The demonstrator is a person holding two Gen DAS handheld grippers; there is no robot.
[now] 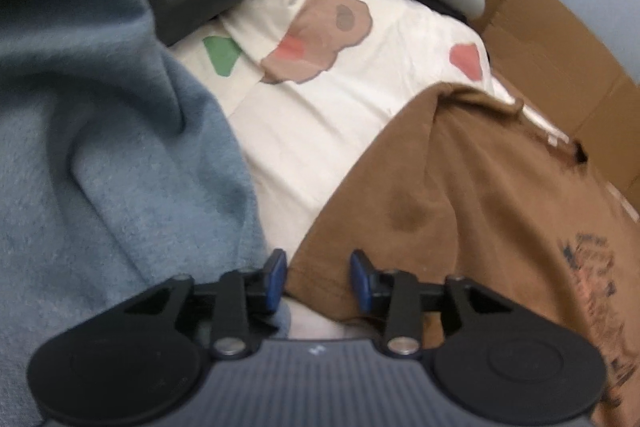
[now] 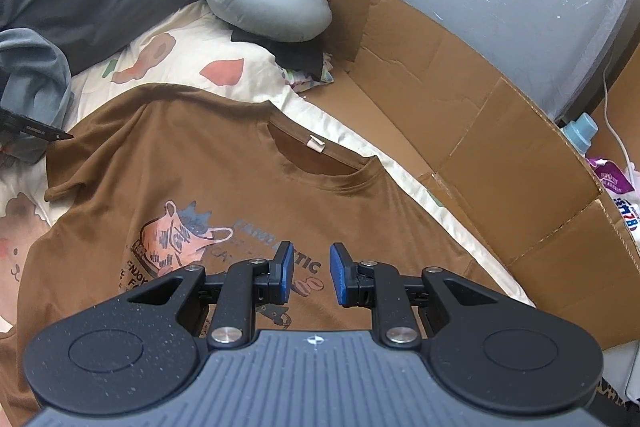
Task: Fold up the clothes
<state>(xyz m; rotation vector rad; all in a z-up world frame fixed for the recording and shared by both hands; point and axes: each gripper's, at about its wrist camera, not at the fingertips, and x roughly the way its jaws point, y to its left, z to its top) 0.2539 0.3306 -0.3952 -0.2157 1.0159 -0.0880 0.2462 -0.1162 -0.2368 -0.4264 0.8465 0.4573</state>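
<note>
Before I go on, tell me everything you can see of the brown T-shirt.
The brown T-shirt is soft knit cloth, lying spread front up on the cream patterned bedsheet. It has a ribbed round collar with a small white tag, and a pink and grey cartoon print with lettering on the chest. One short sleeve sticks out at the side. In the left wrist view, its hem lies between the left gripper's parted jaws.

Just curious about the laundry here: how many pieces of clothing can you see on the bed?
2. A brown T-shirt lies spread flat in front of both grippers; a blue-grey garment is bunched up to its left. More may be hidden beyond the views.
</note>
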